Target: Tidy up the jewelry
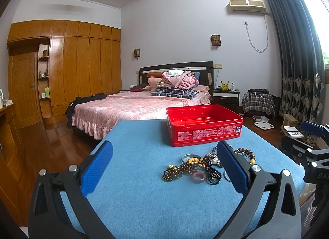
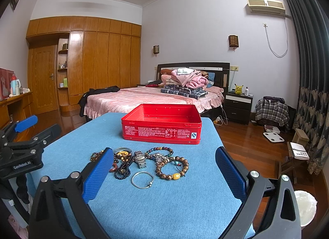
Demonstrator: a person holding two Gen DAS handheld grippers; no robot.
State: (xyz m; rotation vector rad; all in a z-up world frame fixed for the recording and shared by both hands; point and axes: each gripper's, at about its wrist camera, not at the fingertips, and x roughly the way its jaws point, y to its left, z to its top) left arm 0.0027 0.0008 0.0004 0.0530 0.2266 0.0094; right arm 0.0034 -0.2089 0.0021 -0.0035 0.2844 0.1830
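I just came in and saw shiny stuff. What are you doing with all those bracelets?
A person holds two grabbing tools over a blue table. The left tool and the right tool are both open and holding nothing. A heap of bracelets, beads and a watch lies on the table. The red tin behind them is open and looks empty, so nothing is sorted yet.

Red tin [image 2: 162,130] with white print, blue cloth [image 2: 164,198], pink bedspread [image 2: 133,99]

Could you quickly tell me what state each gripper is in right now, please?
Left gripper: open, holding nothing, above the jewelry pile.
Right gripper: open, holding nothing, above the blue table.
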